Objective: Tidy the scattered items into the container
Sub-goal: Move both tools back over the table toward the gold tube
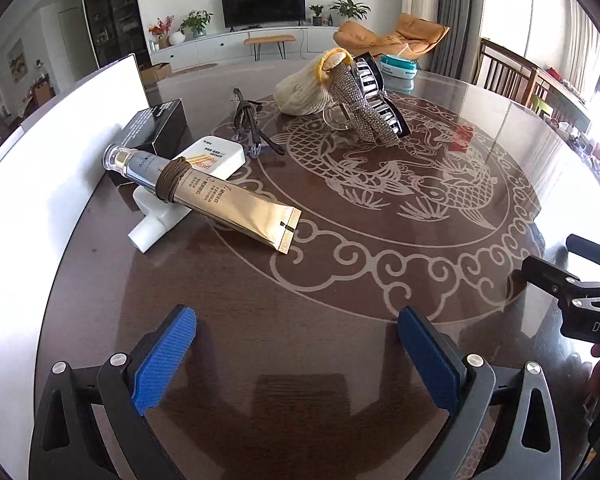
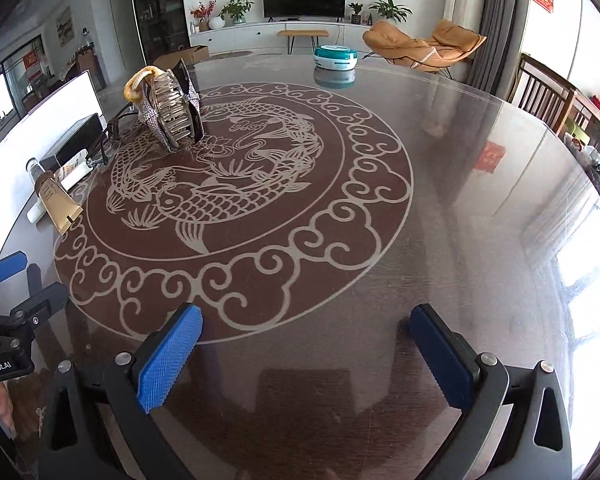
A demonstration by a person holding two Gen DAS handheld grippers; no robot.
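White letters "DAS" stand on the black gripper body (image 1: 592, 312) at the right edge of the left wrist view; "enRobot.AI", cut off at the frame, stands on the gripper body (image 2: 4, 360) at the right wrist view's lower left; print on the gold tube (image 1: 228, 204) is too small to read.

Home living room: television (image 1: 263, 4), lounge chair (image 1: 396, 34), dining table (image 1: 340, 280).

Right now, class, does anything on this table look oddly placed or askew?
Yes. The gold tube lies tilted, propped across a white fitting, with a brown cord wound round it. Nothing looks spilled or broken.
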